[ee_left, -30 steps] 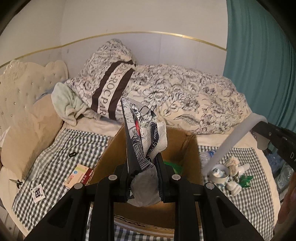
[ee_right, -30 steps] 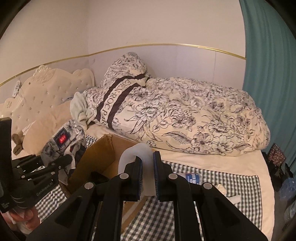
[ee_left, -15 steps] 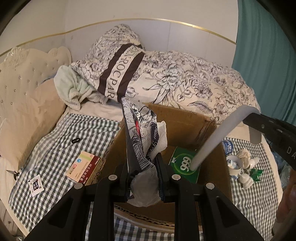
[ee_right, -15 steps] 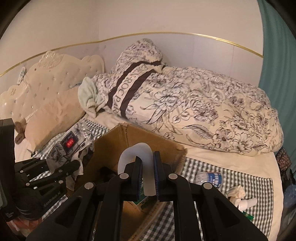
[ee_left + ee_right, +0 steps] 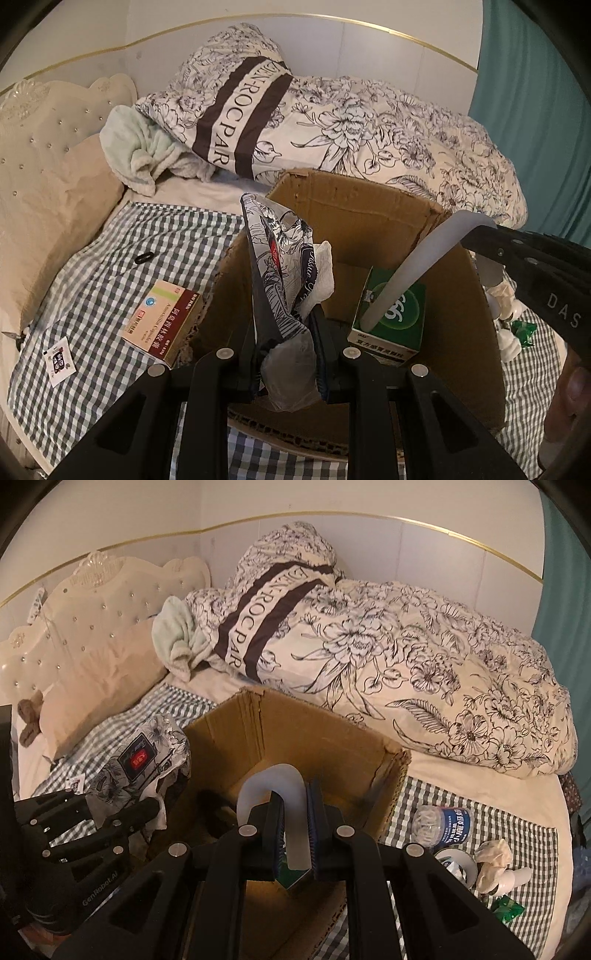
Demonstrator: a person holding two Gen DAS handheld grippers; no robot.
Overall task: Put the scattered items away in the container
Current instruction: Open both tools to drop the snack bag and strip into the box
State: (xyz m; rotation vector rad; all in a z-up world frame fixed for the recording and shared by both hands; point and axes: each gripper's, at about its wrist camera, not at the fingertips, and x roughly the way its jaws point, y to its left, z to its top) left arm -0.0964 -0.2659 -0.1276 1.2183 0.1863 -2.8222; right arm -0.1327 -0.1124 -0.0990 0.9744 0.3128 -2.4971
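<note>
Delivery is in hand: over the cardboard box [image 5: 369, 221], a tissue pack [image 5: 284, 266] is clamped in the left tool [image 5: 286, 354] and a white curved piece [image 5: 275, 786] in the right tool [image 5: 295, 834], so release is called for next.

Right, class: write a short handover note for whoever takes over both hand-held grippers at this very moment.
Left hand-held gripper: shut on a floral tissue pack, held over the cardboard box.
Right hand-held gripper: shut on a white curved plastic piece, also over the box.
Done: green medicine box already inside.
Left: release both items into the box, then collect the amoxicillin box, water bottle, crumpled tissue and other small bits from the checked blanket.
</note>
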